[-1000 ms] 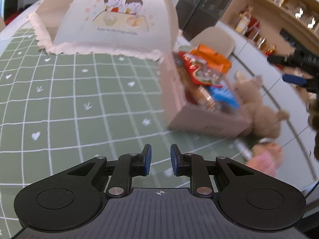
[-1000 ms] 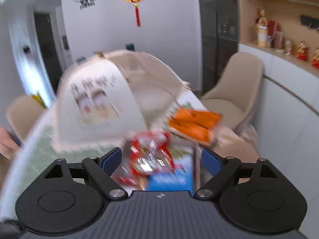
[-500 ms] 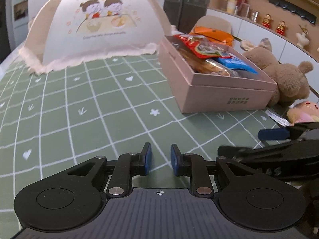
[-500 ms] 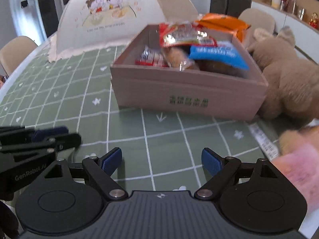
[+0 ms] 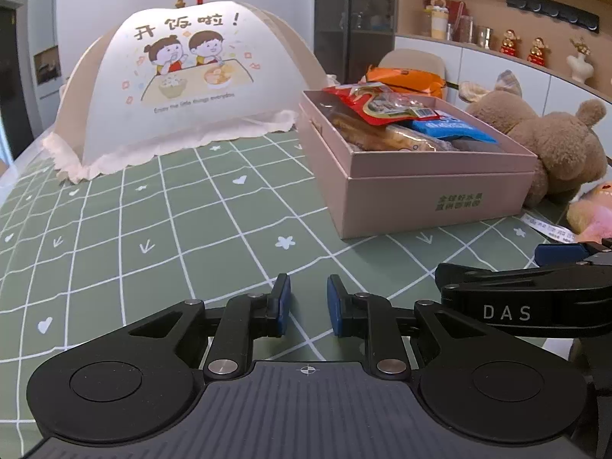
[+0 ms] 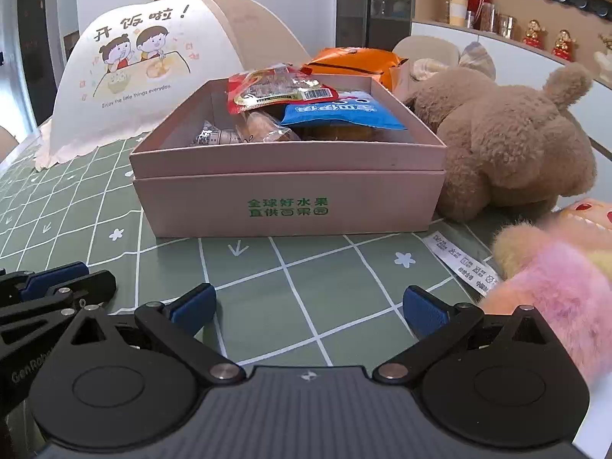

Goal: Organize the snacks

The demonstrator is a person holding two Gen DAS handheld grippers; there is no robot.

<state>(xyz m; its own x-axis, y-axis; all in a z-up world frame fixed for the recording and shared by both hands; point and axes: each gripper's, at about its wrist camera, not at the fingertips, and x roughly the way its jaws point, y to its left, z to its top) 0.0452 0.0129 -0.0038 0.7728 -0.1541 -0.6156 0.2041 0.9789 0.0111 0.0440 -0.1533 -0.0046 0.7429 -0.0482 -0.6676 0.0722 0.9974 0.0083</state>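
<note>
While the right tool (image 6: 308, 308) hung low over the green checked table (image 6: 313, 267), its jaws were opening wide with nothing between them, only bare cloth showing in the gap. Straight ahead of it stood the pink box (image 6: 287, 199), open-topped and full of snacks: a red packet (image 6: 275, 90) lay on top, a blue packet (image 6: 340, 113) just beside it, and clear-wrapped pieces (image 6: 244, 134) sat lower down toward the box's left side. An orange bag (image 6: 355, 63) rested behind the box, outside it. A brown plush bear (image 6: 505, 141) lay against the box's right side, and a pink plush toy (image 6: 554, 279) sat near the right tool's right finger. The left tool (image 5: 308, 304), just beside the right one, kept its jaws narrow, a small gap between the pads and nothing held. Farther back on the table stood a domed food cover (image 5: 183, 88) printed with two cartoon children.
</note>
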